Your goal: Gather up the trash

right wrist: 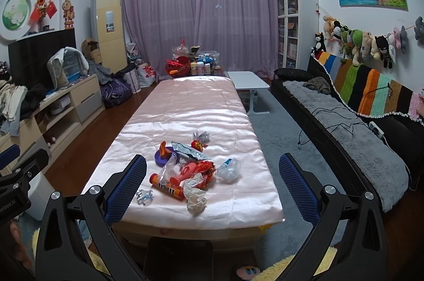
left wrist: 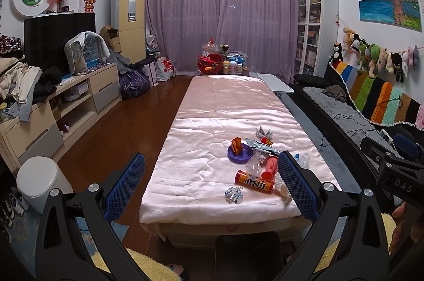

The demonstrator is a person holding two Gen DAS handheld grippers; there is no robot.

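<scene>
Both tongs [left wrist: 212,169] [right wrist: 212,169] gape above littered table [right wrist: 185,106].

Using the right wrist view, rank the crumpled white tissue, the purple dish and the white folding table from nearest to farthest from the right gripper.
From the right gripper:
1. Crumpled white tissue, near end of the pink-covered table, just ahead.
2. Purple dish, further up, left of the pile.
3. White folding table, far end, on the right.
</scene>
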